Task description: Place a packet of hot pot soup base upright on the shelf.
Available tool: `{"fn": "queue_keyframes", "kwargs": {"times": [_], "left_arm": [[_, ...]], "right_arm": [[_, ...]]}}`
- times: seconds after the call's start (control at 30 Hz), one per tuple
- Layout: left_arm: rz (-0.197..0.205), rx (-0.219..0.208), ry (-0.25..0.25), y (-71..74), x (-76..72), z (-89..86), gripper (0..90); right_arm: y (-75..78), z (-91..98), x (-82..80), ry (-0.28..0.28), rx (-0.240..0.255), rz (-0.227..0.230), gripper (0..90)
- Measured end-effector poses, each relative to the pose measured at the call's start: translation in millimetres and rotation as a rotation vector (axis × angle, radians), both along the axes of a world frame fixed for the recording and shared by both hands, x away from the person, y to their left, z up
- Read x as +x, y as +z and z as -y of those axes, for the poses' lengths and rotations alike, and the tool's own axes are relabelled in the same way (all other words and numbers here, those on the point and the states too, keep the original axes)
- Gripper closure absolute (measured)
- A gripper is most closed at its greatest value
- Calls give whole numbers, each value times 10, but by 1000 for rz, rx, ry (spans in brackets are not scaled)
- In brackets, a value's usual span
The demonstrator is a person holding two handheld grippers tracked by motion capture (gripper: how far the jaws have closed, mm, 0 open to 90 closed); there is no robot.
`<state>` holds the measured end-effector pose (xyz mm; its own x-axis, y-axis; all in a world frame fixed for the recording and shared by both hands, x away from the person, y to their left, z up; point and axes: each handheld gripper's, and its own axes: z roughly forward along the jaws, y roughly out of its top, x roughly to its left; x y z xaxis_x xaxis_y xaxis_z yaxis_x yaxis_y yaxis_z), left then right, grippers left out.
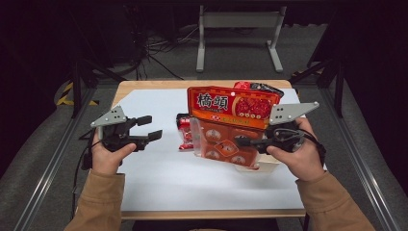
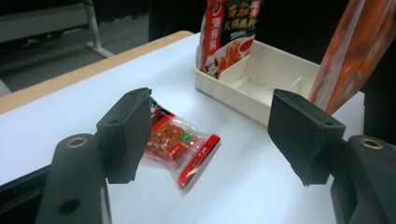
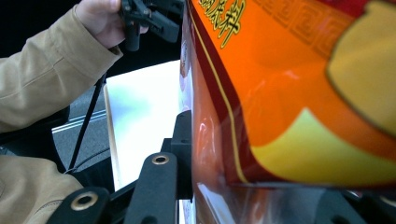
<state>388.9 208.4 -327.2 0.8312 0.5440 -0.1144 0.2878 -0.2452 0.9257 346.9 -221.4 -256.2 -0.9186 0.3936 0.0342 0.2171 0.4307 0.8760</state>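
The right gripper [image 1: 245, 141] clamps the large orange printed snack bag [image 1: 231, 122], holding it upright above the white divided tray [image 2: 261, 88]. The left gripper [image 1: 153, 128], jaws apart and empty, points at the small red sachet [image 2: 180, 145], likely next.

Small packet [image 2: 180, 147] lies on the table [image 2: 247, 186] before the tray [image 2: 233, 95]

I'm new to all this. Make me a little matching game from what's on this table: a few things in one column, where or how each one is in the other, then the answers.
Things:
1. large orange bag
2. small red packet
3. white tray
4. left gripper

Places or states:
A. open, nothing between its jaws
B. lying flat on the white table cover
C. held up off the table by the right gripper
D. a red pouch stands in one compartment

Pairs: 1-C, 2-B, 3-D, 4-A
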Motion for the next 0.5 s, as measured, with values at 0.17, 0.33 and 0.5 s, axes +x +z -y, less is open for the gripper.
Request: {"fn": "queue_keyframes", "kwargs": {"times": [0.17,0.33,0.5], "left_arm": [[-16,11,36,-88,46,-26,296],[-24,27,82,-182,104,-71,258],[-42,58,111,-256,149,-94,215]], "right_arm": [[71,74,18,-26,-1,0,705],[127,167,53,-56,4,6,705],[172,256,90,-93,2,28,705]]}}
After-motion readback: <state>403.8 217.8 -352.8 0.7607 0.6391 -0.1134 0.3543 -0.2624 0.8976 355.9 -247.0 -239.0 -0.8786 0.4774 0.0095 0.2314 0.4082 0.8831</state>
